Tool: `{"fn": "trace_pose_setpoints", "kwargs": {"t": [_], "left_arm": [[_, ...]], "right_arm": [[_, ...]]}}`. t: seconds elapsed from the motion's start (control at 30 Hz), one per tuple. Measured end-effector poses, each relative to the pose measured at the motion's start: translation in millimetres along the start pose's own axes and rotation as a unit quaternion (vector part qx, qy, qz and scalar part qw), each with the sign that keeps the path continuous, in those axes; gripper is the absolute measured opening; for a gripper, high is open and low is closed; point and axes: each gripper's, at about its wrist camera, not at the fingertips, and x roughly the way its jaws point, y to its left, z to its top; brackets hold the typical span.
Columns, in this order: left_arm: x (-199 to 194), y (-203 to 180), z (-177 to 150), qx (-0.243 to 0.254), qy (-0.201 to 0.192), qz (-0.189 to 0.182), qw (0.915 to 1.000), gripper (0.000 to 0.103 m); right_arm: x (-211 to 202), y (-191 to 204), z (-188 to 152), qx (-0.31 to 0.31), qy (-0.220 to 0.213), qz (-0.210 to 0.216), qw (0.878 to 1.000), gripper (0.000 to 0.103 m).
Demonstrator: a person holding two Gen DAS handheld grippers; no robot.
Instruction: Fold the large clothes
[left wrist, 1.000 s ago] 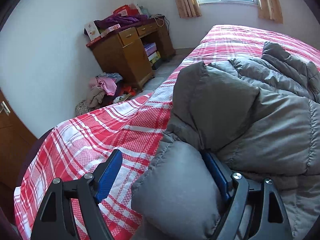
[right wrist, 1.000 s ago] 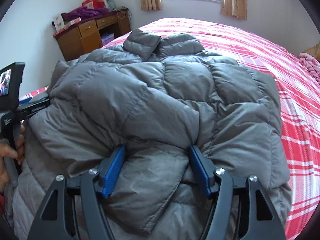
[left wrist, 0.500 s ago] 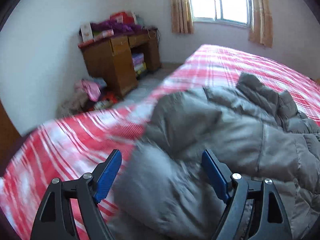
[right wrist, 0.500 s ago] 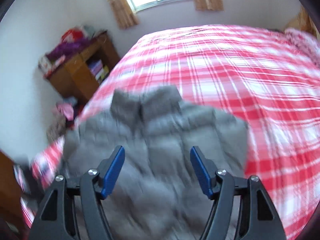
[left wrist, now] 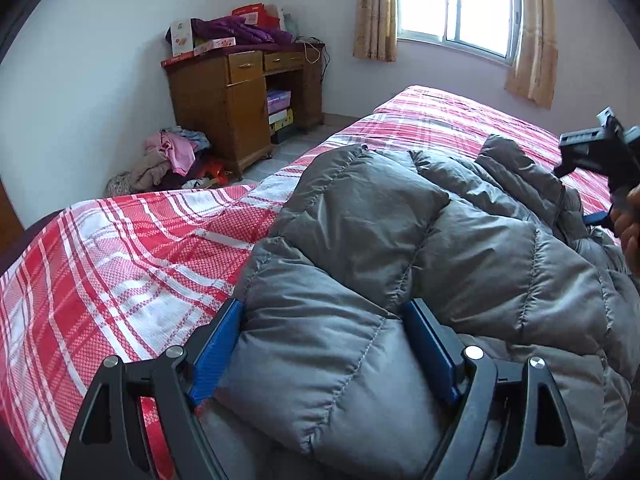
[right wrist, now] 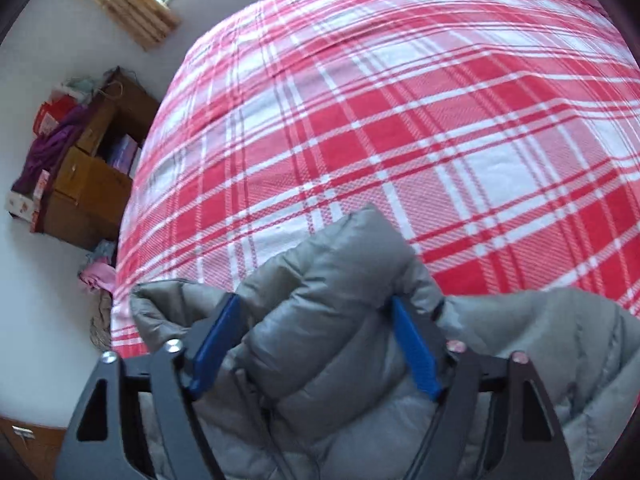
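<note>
Beyond the grey down jacket [left wrist: 460,240], wooden desk [left wrist: 240,100], floor clothes pile [left wrist: 168,160].

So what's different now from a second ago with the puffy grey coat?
The right tool left the coat's bottom edge and moved up to the collar, which now bulges between its open fingers, the checked bedspread ahead. The left tool shifted only a little along the grey coat, its side edge filling the gap between its open fingers. The coat stayed spread on the bed.
</note>
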Motion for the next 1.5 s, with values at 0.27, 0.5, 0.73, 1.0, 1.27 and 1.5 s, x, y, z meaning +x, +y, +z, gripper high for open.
{"fn": "trace_pose_setpoints", "kwargs": {"t": [0.27,0.5,0.73,1.0,1.27,1.5], "left_arm": [[0,0,-1,-0.002,0.004,-0.003,1.0,0.084],[2,3,0,-0.003,0.007,-0.005,1.0,0.084],[3,4,1,-0.004,0.011,-0.011,0.9999,0.086],[7,2,0,0.003,0.017,-0.003,0.9998,0.087],[9,3,0,0.003,0.017,-0.004,0.9998,0.088],[9,4,0,-0.002,0.019,-0.01,0.9998,0.088]], "right_arm": [[-23,-4,-14,-0.047,0.017,-0.028,0.998,0.027],[-65,-56,-57,-0.062,0.029,-0.055,0.996,0.018],[-56,-103,-118,-0.099,-0.088,-0.05,0.99,0.003],[-63,-73,-125,-0.168,-0.12,-0.106,0.973,0.02],[-115,-44,-45,-0.052,-0.156,0.038,0.986,0.094],[-40,-55,-69,0.003,-0.014,0.031,0.999,0.021]]}}
